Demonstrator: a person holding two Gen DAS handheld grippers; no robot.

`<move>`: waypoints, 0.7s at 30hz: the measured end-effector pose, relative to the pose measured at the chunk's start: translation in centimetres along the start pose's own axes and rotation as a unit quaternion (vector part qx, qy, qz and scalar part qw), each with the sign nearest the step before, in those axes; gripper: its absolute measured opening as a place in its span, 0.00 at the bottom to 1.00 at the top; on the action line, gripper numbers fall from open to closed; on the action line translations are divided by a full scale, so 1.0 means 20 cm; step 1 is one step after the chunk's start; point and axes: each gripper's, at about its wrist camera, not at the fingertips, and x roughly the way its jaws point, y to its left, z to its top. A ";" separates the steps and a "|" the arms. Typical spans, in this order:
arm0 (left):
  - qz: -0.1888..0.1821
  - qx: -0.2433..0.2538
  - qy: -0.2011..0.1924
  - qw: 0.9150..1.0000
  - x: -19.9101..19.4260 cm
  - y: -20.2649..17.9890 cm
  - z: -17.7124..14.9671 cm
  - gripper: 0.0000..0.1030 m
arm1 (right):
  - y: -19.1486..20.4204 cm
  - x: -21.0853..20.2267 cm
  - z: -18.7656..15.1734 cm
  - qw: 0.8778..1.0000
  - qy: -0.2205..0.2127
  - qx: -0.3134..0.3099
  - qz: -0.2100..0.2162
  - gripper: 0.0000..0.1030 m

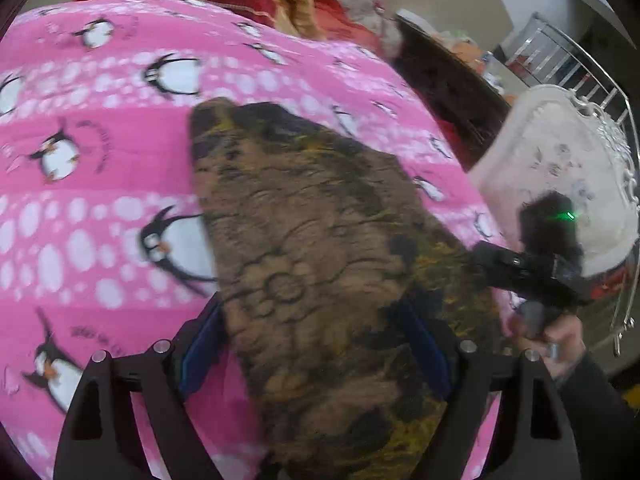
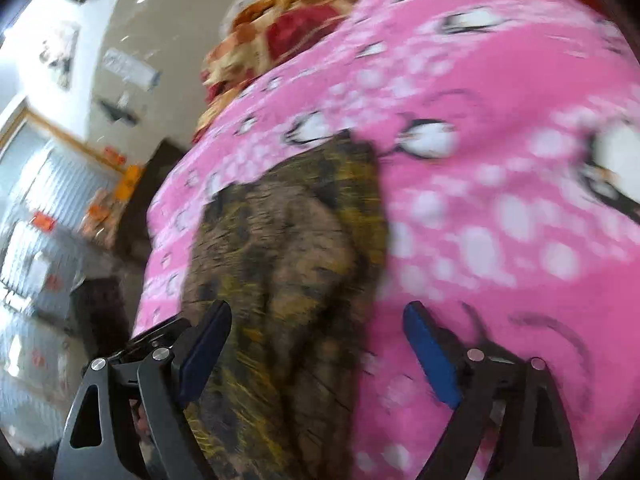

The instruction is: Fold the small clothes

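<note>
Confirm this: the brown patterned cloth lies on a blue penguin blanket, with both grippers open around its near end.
Not quite: the penguin blanket is pink, not blue, as both wrist views show. The rest holds: the brown patterned cloth lies on it, and the left gripper and right gripper both stand open at the cloth's near end.

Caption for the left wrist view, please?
Open left claw straddles a brown patterned cloth lying on a pink penguin blanket.
</note>
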 end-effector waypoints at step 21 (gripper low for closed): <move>0.023 -0.077 -0.057 0.995 -0.05 0.09 0.01 0.17 | 0.08 0.09 0.02 0.995 -0.022 -0.093 -0.018 0.35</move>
